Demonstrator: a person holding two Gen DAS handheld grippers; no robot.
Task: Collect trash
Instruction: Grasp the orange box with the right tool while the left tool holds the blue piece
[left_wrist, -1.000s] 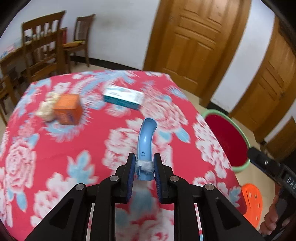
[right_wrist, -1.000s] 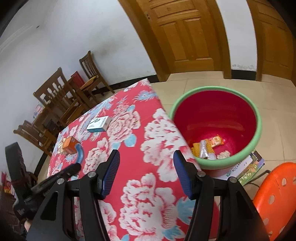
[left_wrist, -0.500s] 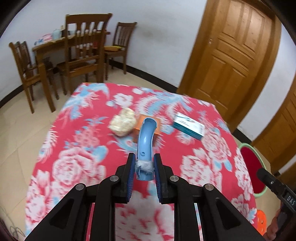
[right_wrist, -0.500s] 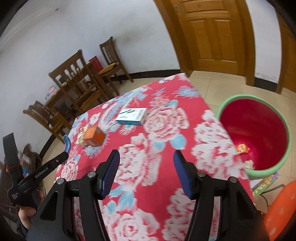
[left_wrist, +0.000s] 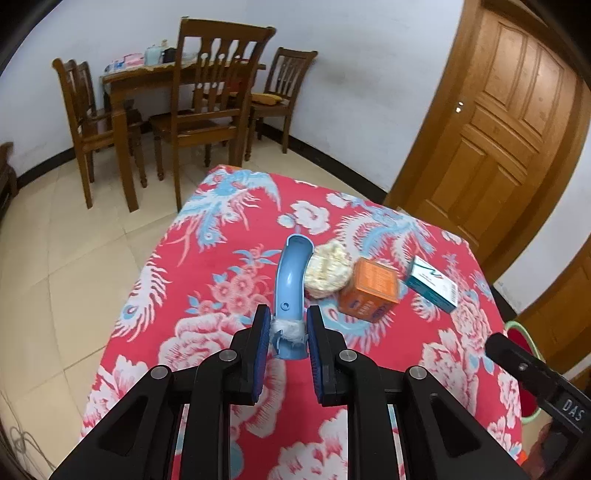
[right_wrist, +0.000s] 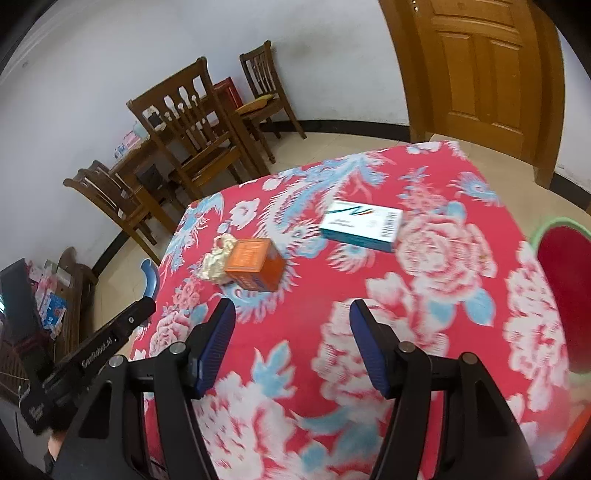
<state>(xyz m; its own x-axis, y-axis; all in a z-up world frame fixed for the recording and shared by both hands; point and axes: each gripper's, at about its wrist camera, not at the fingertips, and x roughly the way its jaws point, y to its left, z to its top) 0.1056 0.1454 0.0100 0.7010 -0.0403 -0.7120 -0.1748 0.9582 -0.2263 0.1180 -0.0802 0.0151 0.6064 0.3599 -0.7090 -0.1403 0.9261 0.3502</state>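
Note:
My left gripper (left_wrist: 288, 332) is shut on a curved blue plastic handle (left_wrist: 290, 280) wrapped in white fluff at the grip, held above the red floral tablecloth (left_wrist: 207, 332). Just beyond its tip lie a crumpled pale paper wad (left_wrist: 327, 271), an orange box (left_wrist: 371, 290) and a white-and-teal box (left_wrist: 432, 284). My right gripper (right_wrist: 291, 336) is open and empty above the cloth, with the orange box (right_wrist: 255, 267), the paper wad (right_wrist: 216, 260) and the teal box (right_wrist: 362, 225) ahead of it. The red bin with a green rim (right_wrist: 565, 295) stands off the table's right side.
Wooden chairs (left_wrist: 210, 110) and a wooden table (left_wrist: 122, 88) with clutter stand by the far wall. A wooden door (left_wrist: 498, 140) is at the right. The left gripper's body (right_wrist: 88, 362) shows at the left of the right wrist view.
Both grippers have swung left, away from the bin, toward the boxes and paper wad. The left still holds the blue handle; the right stays open.

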